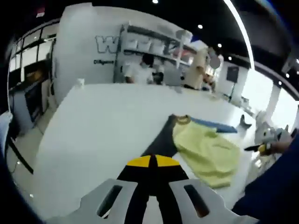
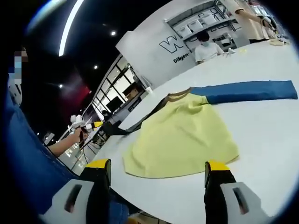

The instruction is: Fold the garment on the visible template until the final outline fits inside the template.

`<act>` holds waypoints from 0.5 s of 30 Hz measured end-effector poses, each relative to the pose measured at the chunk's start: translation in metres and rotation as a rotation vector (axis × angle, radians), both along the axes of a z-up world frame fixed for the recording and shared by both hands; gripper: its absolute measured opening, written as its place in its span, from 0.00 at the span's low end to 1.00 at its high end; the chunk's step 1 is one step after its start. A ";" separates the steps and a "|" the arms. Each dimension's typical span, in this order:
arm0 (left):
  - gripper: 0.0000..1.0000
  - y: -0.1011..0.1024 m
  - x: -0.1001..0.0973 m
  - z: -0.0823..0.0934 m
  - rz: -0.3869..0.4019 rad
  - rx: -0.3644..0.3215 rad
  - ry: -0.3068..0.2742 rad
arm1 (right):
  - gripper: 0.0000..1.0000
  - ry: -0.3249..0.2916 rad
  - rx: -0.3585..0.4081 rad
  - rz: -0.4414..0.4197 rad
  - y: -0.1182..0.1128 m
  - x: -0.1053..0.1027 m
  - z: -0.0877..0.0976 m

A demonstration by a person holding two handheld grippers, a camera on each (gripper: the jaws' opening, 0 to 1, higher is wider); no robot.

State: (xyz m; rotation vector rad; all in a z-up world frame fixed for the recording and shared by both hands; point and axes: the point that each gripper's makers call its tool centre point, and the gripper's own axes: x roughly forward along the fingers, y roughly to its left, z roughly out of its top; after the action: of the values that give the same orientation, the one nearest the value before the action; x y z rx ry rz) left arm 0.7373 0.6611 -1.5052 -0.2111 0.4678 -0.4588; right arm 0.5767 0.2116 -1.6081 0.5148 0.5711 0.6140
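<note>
While the yellow shirt (image 2: 180, 137) with one blue sleeve (image 2: 247, 91) lies on the white surface (image 2: 266, 135), the left gripper (image 1: 153, 163) is pressed together and the right gripper (image 2: 156, 169) spread.

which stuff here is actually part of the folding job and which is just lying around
Part of the job:
- yellow garment with a blue sleeve and a dark sleeve, spread on the white table
- left tool, jaws together
- right tool, jaws apart

Just around:
- shelving by the back wall
- seated person at the far end
</note>
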 end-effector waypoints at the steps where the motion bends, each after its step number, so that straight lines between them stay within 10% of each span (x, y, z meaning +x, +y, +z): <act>1: 0.00 -0.001 0.000 0.004 0.007 -0.003 -0.007 | 0.80 -0.001 0.002 0.000 0.000 0.000 0.000; 9: 0.00 0.057 0.030 -0.004 0.276 -0.245 0.065 | 0.80 -0.002 0.015 -0.004 0.001 0.000 0.000; 15: 0.00 0.094 0.040 -0.041 0.421 -0.264 0.150 | 0.80 0.006 0.007 -0.003 0.002 -0.005 0.000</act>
State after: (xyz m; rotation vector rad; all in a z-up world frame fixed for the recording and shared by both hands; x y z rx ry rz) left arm 0.7769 0.7553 -1.5465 -0.5890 0.4935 -0.0891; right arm 0.5720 0.2133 -1.6079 0.5240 0.5737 0.6120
